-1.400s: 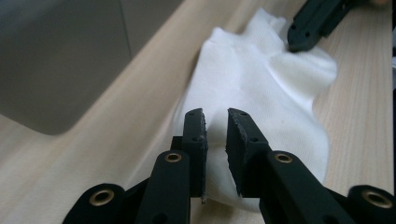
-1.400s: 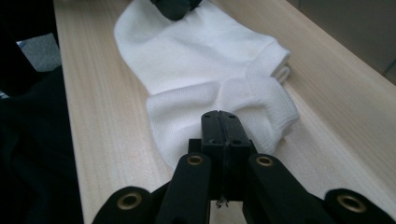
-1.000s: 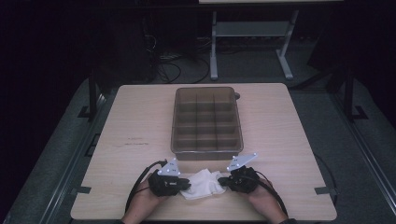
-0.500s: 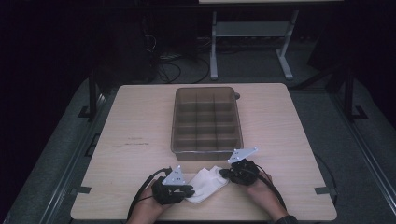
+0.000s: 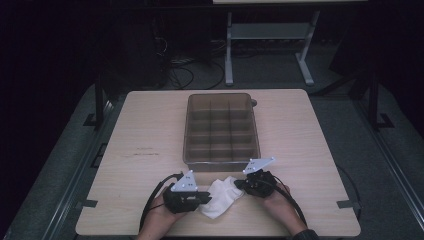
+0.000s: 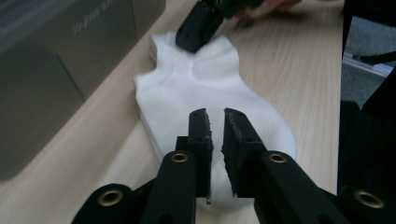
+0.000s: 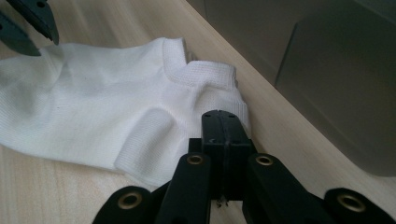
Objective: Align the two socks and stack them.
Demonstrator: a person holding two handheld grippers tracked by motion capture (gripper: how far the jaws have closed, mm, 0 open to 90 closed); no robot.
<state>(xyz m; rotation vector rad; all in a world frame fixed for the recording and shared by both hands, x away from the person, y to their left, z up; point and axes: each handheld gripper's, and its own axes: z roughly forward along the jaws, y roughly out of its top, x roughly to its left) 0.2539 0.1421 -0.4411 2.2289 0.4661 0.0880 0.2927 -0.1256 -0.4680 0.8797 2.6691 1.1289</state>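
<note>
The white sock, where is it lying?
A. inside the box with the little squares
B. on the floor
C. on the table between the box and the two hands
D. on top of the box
C: the white sock lies flat on the wooden table, on the near side of the divided box, with the left tongs and right tongs at its two ends.

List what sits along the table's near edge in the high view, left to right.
Left gripper → white sock → right gripper.
</note>
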